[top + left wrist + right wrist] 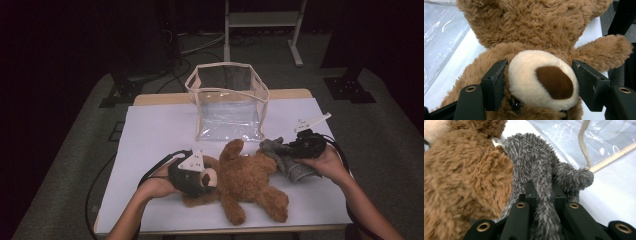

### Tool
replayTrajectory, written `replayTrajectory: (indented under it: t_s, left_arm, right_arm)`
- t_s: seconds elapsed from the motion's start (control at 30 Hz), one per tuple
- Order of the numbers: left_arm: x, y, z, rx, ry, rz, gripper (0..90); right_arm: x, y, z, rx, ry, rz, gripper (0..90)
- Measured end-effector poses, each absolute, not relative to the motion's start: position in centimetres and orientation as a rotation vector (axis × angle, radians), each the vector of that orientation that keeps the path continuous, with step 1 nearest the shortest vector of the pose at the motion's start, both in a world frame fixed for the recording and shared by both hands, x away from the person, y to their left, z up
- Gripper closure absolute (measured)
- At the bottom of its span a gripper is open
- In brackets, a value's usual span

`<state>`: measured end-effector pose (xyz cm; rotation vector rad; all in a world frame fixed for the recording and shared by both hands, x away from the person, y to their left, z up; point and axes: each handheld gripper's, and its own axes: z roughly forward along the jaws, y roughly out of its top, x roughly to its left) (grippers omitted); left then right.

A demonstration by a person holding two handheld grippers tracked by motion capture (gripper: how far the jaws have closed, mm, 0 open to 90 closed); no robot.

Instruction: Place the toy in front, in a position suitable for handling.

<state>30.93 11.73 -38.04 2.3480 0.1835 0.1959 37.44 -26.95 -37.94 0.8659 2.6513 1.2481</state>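
A brown teddy bear point(250, 182) lies on its back on the white table point(160, 130). My left gripper point(212, 177) is at its head. In the left gripper view the two black jaws press on either side of the bear's cream muzzle point(524, 75), just below the brown nose. My right gripper point(280, 149) is to the bear's right, shut on a grey fuzzy cloth point(295, 167). A strip of that grey fuzzy cloth point(534, 157) runs between the narrow jaws of my right gripper point(544, 192), and its far end rests against the bear's brown fur point(461, 182).
A clear plastic bag with beige trim point(225, 65) stands open-topped at the middle back of the table, just beyond the bear. Its clear wall point(599, 135) lies close ahead of the grey cloth. Cables trail from both grippers off the table's front edge.
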Motion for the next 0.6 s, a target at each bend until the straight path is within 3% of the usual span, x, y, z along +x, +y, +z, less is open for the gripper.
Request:
replayTrajectory:
  t_s: [0.3,0.6]
  left_arm:
    - [32.0,11.4,-37.9,2.350,0.224,0.193,31.2]
    - [32.4,11.7,-38.1,2.327,0.251,0.191,31.4]
  right_arm:
    - [35.3,-24.3,-35.3,0.667,2.665,1.328,79.9]
    - [34.6,-23.4,-37.6,0.674,2.714,1.350,79.9]
